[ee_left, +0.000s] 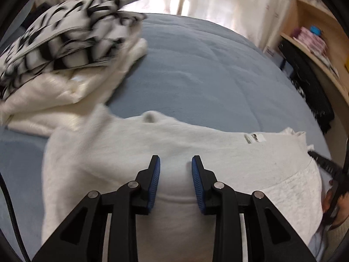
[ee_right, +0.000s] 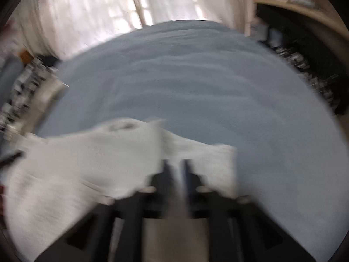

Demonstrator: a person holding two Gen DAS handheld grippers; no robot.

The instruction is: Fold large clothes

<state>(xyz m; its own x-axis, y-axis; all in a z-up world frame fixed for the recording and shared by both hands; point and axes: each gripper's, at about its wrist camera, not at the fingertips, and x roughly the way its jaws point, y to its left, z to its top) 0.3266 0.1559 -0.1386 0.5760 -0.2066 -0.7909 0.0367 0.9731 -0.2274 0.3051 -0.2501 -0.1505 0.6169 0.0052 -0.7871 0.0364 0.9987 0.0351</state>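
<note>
Left gripper: jaws narrowly parted, blue pads clear of the cloth seen in the gap; nothing clamped; it hangs over the white garment, which lies flat across the blue bedspread at 6 o'clock. Right gripper: heavily blurred; jaws stand slightly apart over the garment's right edge; whether cloth is pinched cannot be told. Containers: the wooden shelf at 2 o'clock carries a pink patterned item; details unclear. Left wrist view only: a stack of folded clothes at 10 o'clock, black-and-white patterned on top, cream beneath; a label on the garment; the other gripper's tip at 3 o'clock. Right wrist view only: the garment's far right corner against bare bedspread.
</note>
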